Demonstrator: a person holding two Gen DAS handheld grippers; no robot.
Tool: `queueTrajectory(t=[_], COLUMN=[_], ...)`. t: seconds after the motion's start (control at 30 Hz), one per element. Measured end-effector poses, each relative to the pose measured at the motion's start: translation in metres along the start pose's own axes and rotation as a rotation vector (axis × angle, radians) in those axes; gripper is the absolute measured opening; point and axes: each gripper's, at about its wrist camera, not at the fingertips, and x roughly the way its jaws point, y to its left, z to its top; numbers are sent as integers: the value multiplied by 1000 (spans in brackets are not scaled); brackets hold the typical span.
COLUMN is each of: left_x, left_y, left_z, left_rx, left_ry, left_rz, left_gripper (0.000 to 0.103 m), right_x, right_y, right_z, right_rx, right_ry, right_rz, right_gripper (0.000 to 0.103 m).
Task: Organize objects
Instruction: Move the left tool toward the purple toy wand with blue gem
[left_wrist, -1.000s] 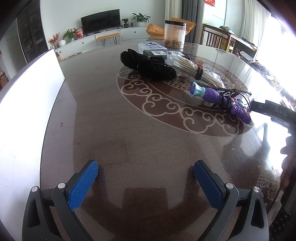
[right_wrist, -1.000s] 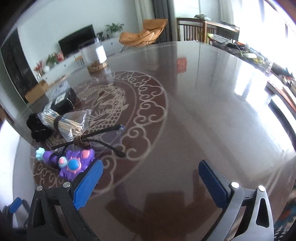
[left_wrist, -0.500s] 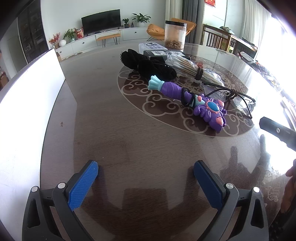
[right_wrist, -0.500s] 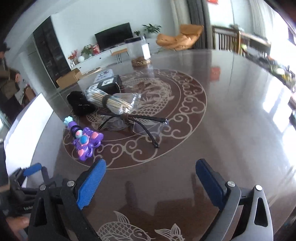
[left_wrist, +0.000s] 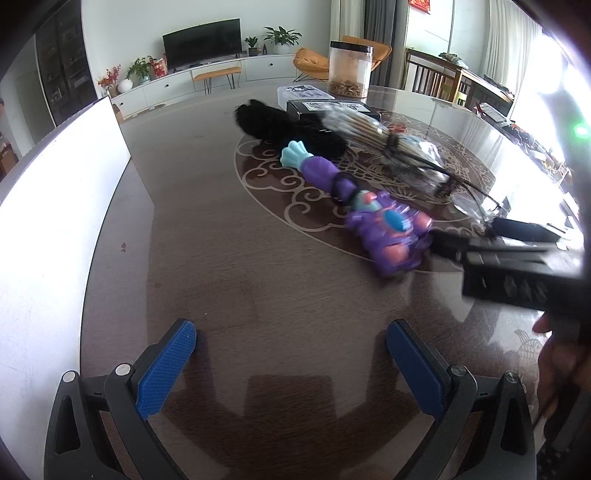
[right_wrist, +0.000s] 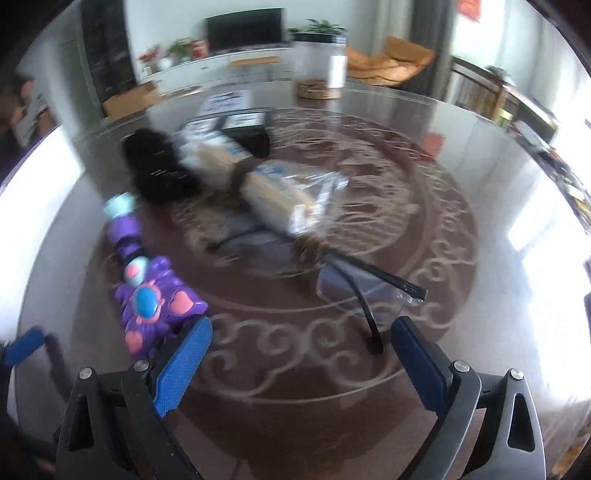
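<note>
Purple toy (right_wrist: 147, 295) lies just beside the right gripper (right_wrist: 299, 354), whose wide-open jaws hold nothing. It might bump the toy or snag the glasses (right_wrist: 364, 291). The left gripper (left_wrist: 291, 362) is wide open and empty too.

purple toy (right_wrist: 147, 295) blurred, glasses (right_wrist: 369, 291) smeared

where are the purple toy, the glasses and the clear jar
purple toy (right_wrist: 147, 302), right wrist view, on its blue belly button
glasses (right_wrist: 373, 275), right wrist view, on the dark temple arm
clear jar (left_wrist: 350, 68), left wrist view, on its see-through wall
</note>
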Motion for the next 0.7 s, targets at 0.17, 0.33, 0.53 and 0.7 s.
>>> queueTrajectory(t=[0.17, 0.33, 0.53, 0.7], left_x=[0, 0, 1, 1], left_y=[0, 0, 0, 0], left_z=[0, 0, 0, 0], left_rx=[0, 0, -1, 0], left_ry=[0, 0, 0, 0], left_rz=[0, 0, 0, -2], left_gripper=[103, 103, 103, 103], right_x=[-13, -41, -47, -47], right_y=[0, -31, -69, -83], right_z=[-12, -30, -55, -63], right_rx=[4, 57, 207, 272], right_ry=[-38, -126, -126, -92], right_rz=[261, 200, 141, 89], right_gripper=[98, 98, 98, 98])
